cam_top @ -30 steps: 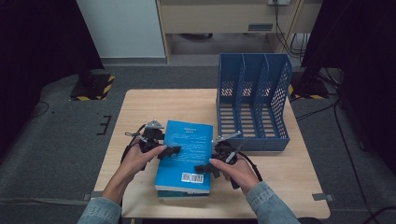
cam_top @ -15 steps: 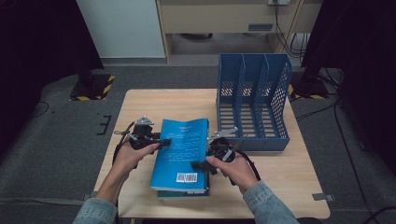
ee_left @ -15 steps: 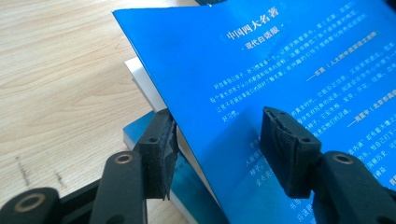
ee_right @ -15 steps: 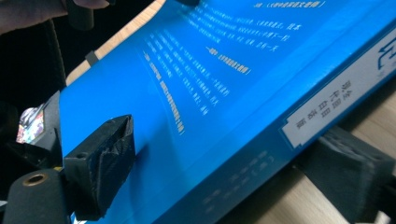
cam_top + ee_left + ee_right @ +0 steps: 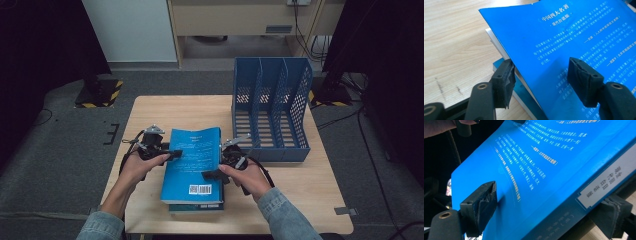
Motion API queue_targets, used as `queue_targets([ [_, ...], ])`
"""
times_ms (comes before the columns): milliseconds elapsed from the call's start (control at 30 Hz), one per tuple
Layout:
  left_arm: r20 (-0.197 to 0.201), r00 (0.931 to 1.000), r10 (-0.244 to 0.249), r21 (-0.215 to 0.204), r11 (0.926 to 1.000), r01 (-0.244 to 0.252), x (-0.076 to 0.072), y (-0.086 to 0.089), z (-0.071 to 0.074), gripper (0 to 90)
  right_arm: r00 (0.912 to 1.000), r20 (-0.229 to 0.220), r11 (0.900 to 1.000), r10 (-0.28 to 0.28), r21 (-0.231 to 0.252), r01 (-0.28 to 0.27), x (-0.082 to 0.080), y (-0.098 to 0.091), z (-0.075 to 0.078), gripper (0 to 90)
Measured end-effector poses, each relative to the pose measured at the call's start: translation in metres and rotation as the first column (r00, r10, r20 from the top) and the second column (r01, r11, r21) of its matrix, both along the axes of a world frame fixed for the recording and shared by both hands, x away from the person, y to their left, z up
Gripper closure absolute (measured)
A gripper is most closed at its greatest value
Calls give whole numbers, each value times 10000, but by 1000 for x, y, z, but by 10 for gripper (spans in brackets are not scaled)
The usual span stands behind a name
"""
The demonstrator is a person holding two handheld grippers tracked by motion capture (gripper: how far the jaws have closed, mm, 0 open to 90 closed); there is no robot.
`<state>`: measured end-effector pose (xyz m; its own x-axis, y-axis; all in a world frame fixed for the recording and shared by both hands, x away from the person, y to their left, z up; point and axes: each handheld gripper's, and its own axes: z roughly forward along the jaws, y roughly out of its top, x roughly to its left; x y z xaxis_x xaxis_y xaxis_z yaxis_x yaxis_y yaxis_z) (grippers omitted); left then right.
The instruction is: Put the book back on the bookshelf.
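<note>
**Centrally: blue book gripped from both sides**

Centrally in the high view, the blue book [image 5: 192, 157] is raised off a second book [image 5: 196, 206]. It is pinched by the left gripper [image 5: 171, 153], whose jaws have just widened slightly, and by the right gripper [image 5: 212, 175].

"中国四大名著" on blue book [image 5: 564, 37] cover

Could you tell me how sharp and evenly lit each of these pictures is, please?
High view: soft and slightly blurry, the table lit, the room's edges nearly black. Left gripper view: the blue book is crisp, its white print readable, a pad shading the cover. Right gripper view: print sharp mid-cover, the near pad soft, the top left corner dark.
</note>
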<state>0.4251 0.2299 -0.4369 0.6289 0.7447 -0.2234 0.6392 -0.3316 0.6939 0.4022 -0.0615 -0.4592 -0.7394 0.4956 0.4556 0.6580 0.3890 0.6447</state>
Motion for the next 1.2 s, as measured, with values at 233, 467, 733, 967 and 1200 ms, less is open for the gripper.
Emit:
queue_targets([
  [233, -286, 9996, -67, -30, 10000, 66, 6, -4, -4, 252, 9998, -83, 9998, 153, 158, -151, 2, 0, -1, 151],
  [467, -83, 9998, 168, 232, 9996, -166, 7, -3, 5, 396, 9993, -352, 9993, 139, 364, -126, 5, 0, -1, 188],
  [733, 96, 9990, 439, 220, 9988, -441, 5, 5, 16, 717, 9989, -425, 9970, 220, 753, -187, 6, 5, 9, 313],
  [967, 216, 9991, 370, 45, 9993, -371, 2, 10, 30, 796, 9976, -594, 9982, 353, 508, -323, 13, 9, 18, 336],
  [1200, 242, 9993, 293, 17, 9996, -294, 2, 11, 30, 801, 9976, -561, 9982, 399, 475, -373, 16, 9, 17, 324],
])
